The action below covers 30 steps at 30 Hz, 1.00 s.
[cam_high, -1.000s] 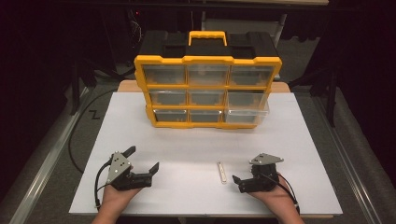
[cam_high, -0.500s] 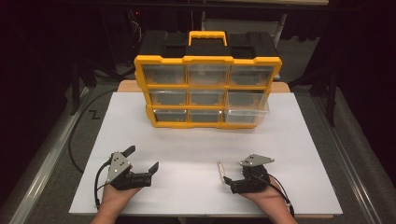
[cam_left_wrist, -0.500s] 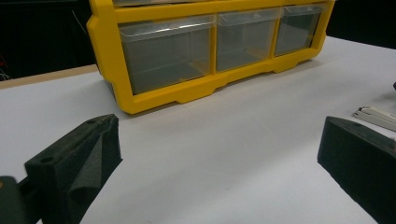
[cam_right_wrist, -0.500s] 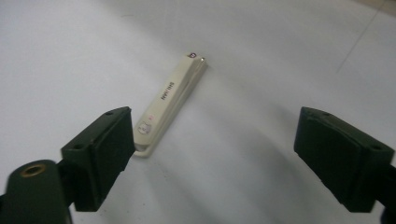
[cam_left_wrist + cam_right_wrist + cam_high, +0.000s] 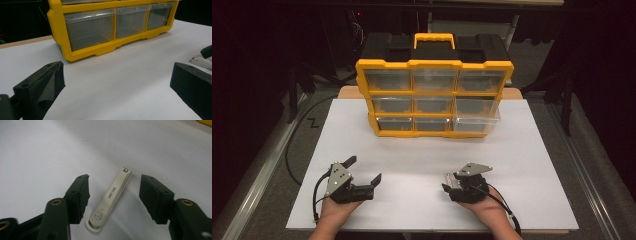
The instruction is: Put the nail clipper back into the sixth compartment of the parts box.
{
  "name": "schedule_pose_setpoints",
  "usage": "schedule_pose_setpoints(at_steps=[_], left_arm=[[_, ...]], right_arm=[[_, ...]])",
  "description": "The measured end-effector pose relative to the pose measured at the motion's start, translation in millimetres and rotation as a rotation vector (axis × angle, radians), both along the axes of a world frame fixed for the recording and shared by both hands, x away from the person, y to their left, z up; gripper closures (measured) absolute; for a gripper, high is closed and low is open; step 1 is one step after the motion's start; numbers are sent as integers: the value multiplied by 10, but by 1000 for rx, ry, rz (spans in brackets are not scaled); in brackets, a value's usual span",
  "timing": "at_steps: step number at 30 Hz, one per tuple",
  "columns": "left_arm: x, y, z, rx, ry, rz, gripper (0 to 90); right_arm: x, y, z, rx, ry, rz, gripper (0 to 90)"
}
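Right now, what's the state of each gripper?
Left gripper: open, holding nothing.
Right gripper: open, jaws just been closing around the nail clipper, pads not yet touching it.

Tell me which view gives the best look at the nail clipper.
The right gripper view: the nail clipper lies flat on the white table, close up between the open jaws of the right gripper, untouched. In the high view it is mostly hidden by that gripper. The left gripper view catches its end at the right edge.
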<state>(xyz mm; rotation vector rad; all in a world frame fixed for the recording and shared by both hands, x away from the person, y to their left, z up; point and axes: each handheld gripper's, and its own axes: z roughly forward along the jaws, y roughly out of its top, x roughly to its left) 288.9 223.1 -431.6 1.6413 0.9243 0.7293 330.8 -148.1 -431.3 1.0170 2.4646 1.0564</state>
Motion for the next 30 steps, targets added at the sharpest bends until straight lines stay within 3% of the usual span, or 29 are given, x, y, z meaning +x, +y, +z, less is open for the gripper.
schedule_pose_setpoints(at_steps=[8,19,30], left_arm=[[-4,12,-1,-7,-2,3,3],[-7,22,3,-5,-4,5,3],[-11,36,11,-7,-7,9,3]], right_arm=[[65,75,-16,-3,26,-21,591],[78,79,-22,-28,17,-37,648],[96,65,-23,-57,-3,-13,725]])
